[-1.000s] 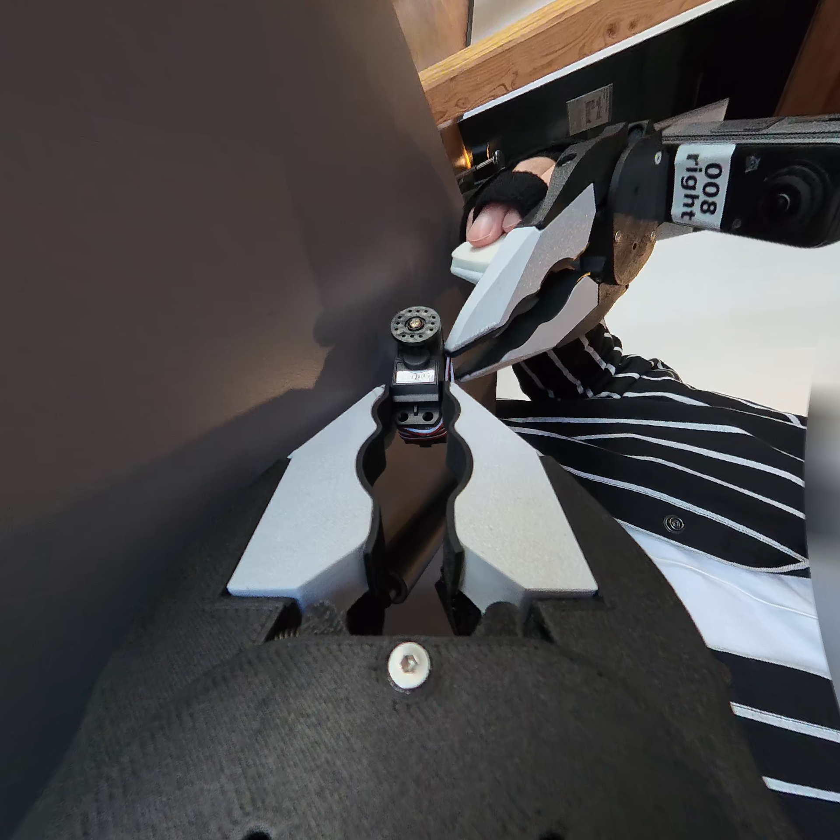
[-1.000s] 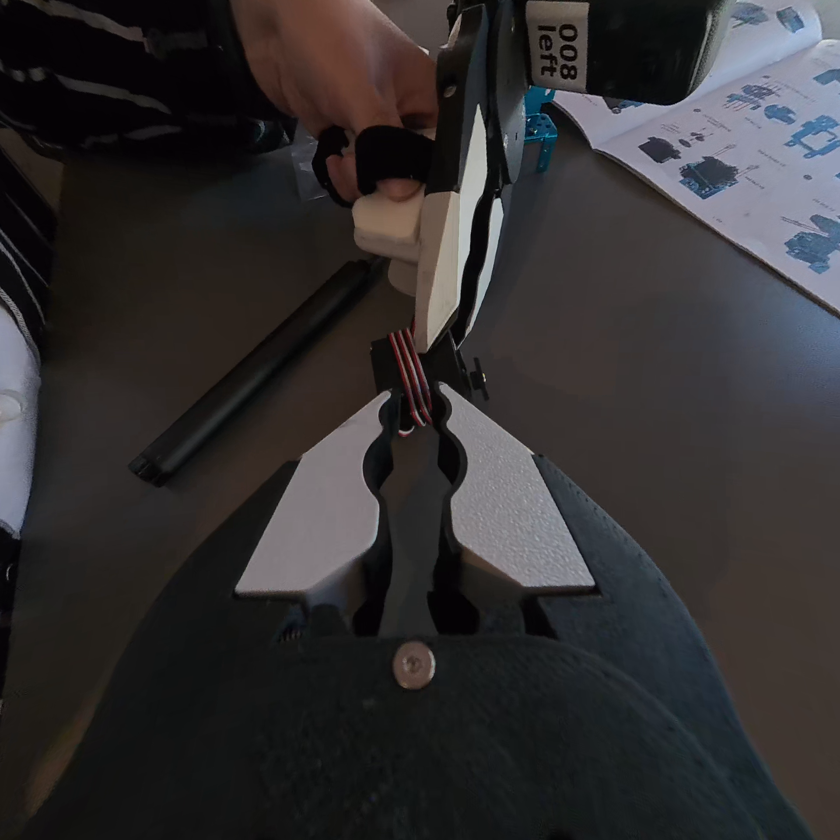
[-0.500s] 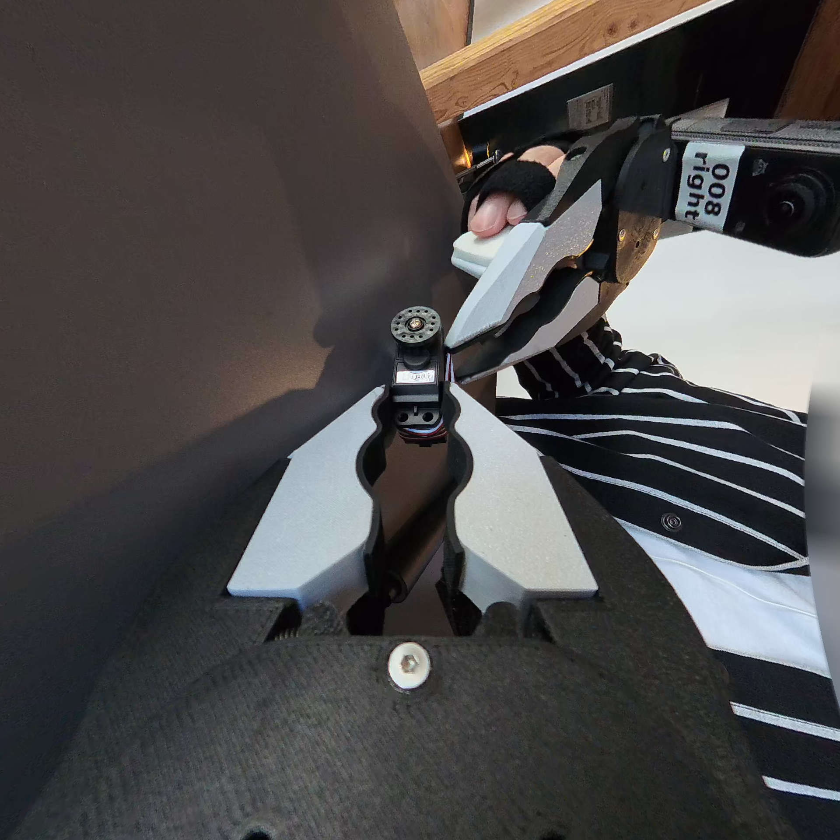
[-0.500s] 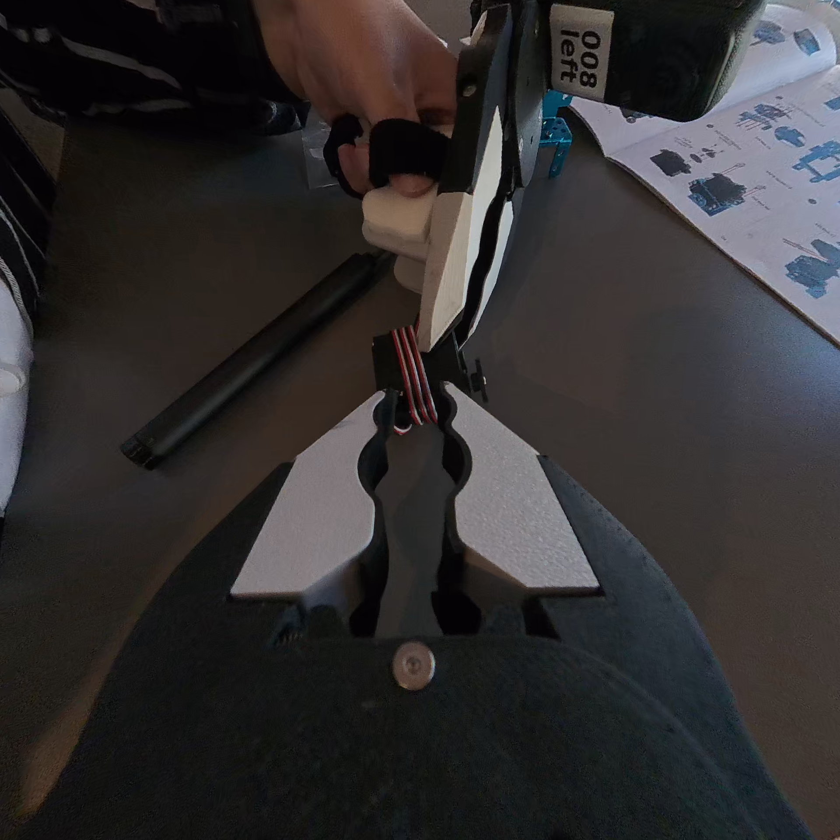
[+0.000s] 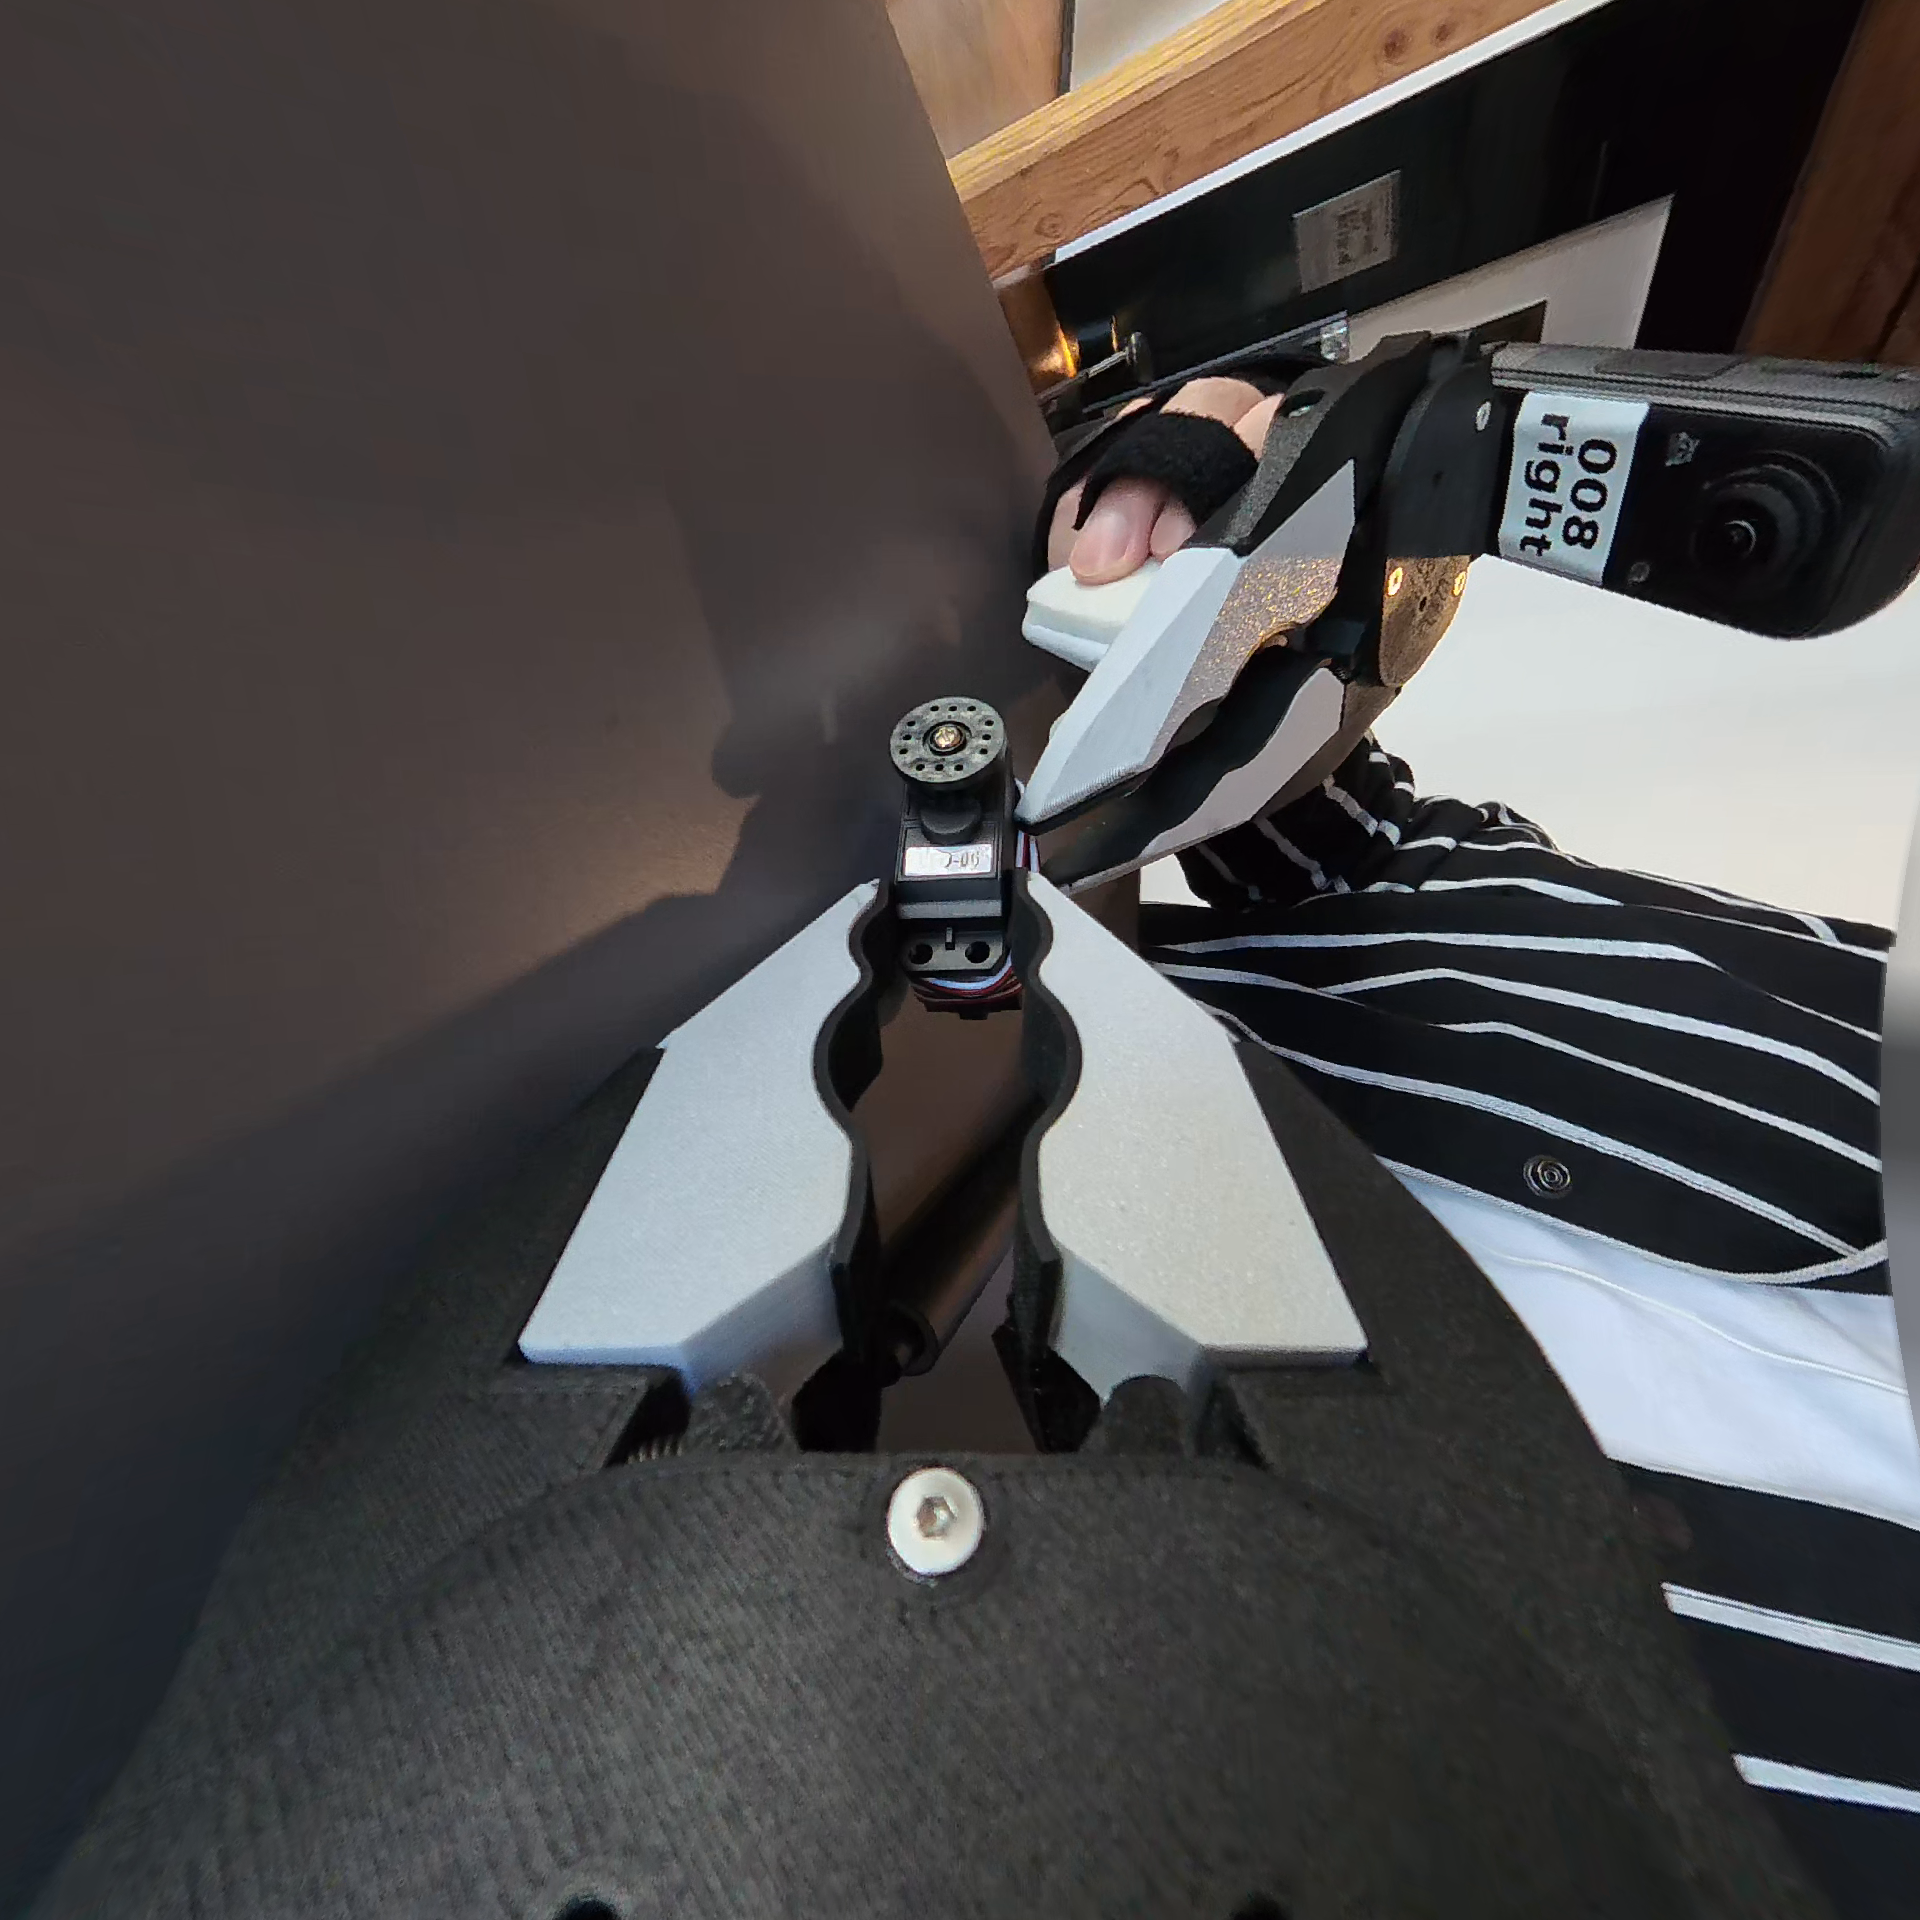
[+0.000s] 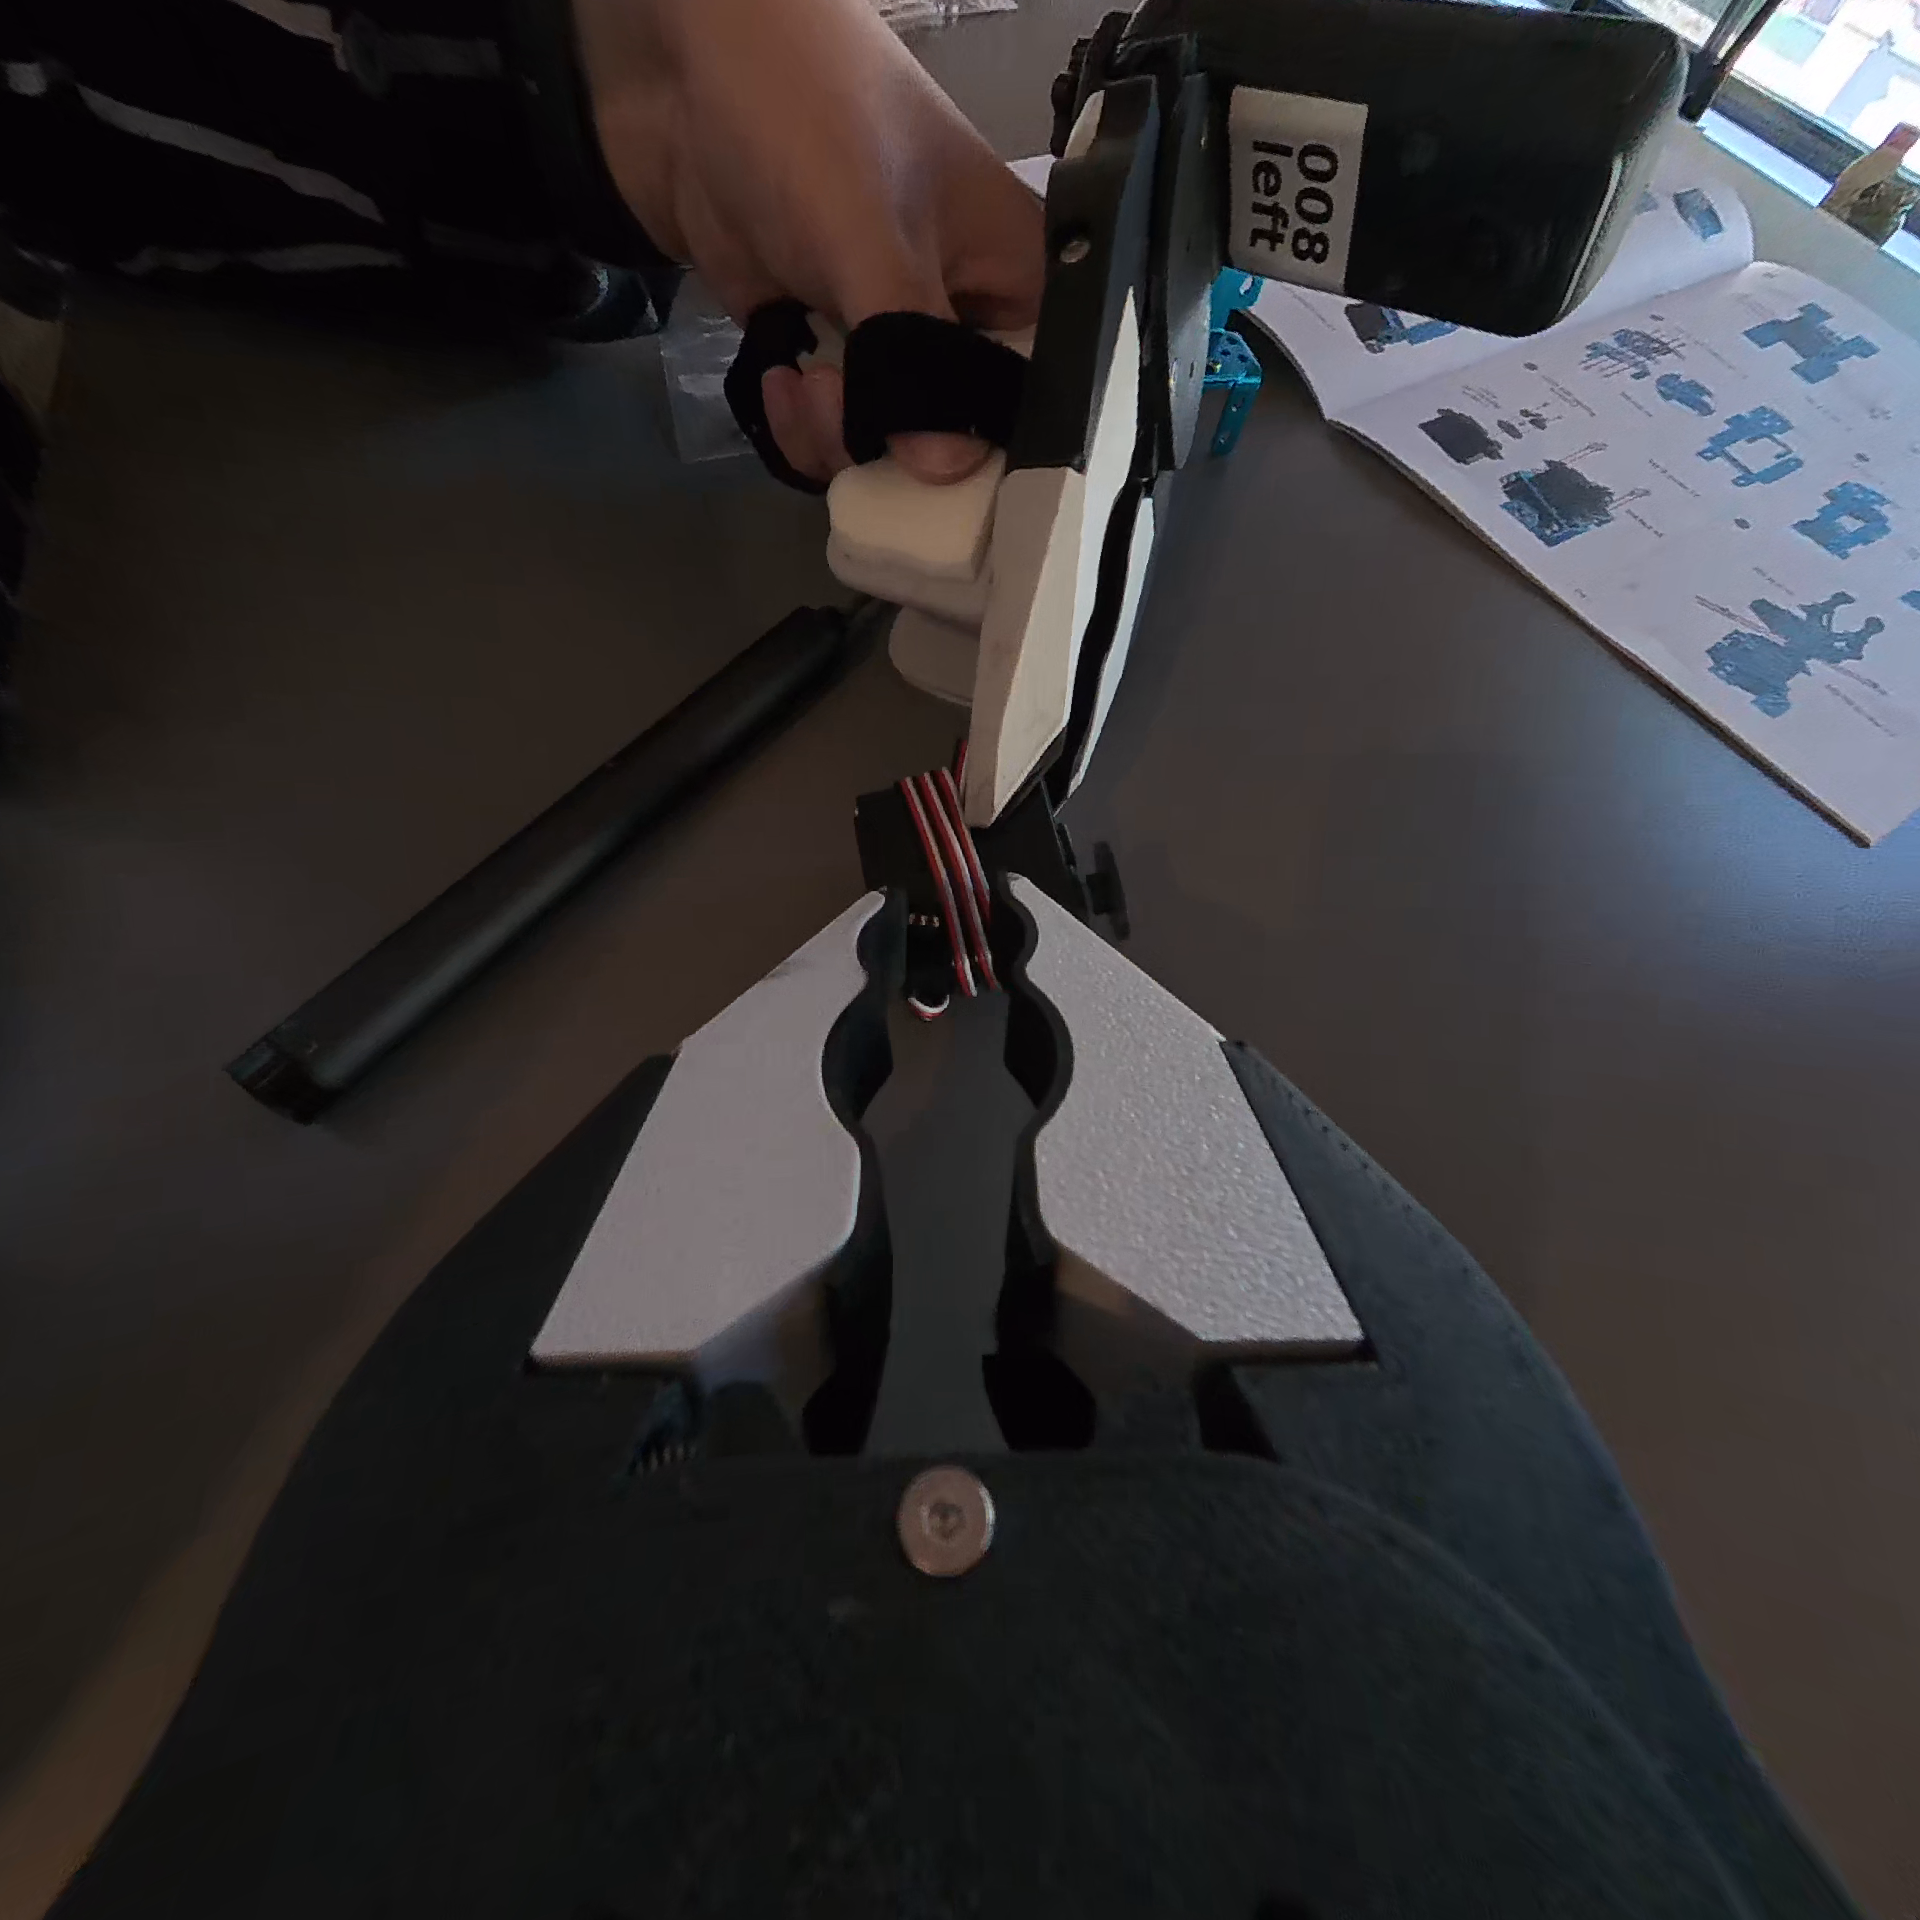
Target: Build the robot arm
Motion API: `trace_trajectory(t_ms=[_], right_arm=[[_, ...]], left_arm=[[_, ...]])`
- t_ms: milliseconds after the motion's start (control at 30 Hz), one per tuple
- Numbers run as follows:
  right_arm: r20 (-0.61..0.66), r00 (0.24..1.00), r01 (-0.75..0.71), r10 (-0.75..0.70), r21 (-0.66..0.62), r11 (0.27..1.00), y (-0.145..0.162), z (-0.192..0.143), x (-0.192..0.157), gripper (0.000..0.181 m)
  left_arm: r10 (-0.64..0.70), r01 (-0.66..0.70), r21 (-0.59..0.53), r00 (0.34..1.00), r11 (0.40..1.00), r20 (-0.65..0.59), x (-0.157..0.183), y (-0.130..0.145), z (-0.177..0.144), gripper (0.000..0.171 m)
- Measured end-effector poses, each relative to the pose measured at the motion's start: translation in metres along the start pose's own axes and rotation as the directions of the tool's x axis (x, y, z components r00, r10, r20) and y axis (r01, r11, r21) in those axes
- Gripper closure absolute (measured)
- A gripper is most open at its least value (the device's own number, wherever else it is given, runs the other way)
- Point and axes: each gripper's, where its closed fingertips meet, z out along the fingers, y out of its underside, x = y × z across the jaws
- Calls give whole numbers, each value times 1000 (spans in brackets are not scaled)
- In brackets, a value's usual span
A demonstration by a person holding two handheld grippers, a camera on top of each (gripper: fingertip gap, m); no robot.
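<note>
My left gripper (image 5: pixel 951 906) is shut on a small black servo motor (image 5: pixel 951 847), held off the table with its round horn (image 5: pixel 948 738) pointing away from the camera. My right gripper (image 6: pixel 951 914) is shut on the servo's red, white and black cable (image 6: pixel 956 842), right beside the servo body (image 6: pixel 891 831). The two grippers meet tip to tip. The right gripper also shows in the left wrist view (image 5: pixel 1039 831), and the left gripper in the right wrist view (image 6: pixel 1013 800). A hand (image 6: pixel 831 208) grips the left gripper's handle.
A dark table (image 6: pixel 1455 987) lies below. On it are a black rod (image 6: pixel 540 852), an open instruction booklet (image 6: pixel 1662 499), a blue metal bracket (image 6: pixel 1231 374) and a clear plastic bag (image 6: pixel 707 384). A person's striped sleeve (image 5: pixel 1507 997) is close on the right. Only a small space, under 4 cm, lies between the two pairs of fingers.
Both holds are unchanged and the servo stays in place. The right gripper has tilted slightly about the cable, so the left gripper and rod sit a little lower in its view.
</note>
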Motion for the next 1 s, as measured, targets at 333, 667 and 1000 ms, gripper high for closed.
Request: trace_trajectory(t_ms=[333, 667, 1000], right_arm=[[-57, 998, 2, -2, -3, 1000, -2, 3, 1, 169], [-83, 996, -13, 15, 26, 1000, 1, -12, 9, 164], [-18, 1000, -1, 1, -20, 1000, 7, -7, 3, 163]], left_arm=[[12, -12, 7, 1000, 1000, 6, -1, 0, 0, 151], [-20, 20, 4, 1000, 1000, 16, 0, -2, 2, 148], [69, -65, -33, 984, 997, 164, -1, -6, -1, 134]])
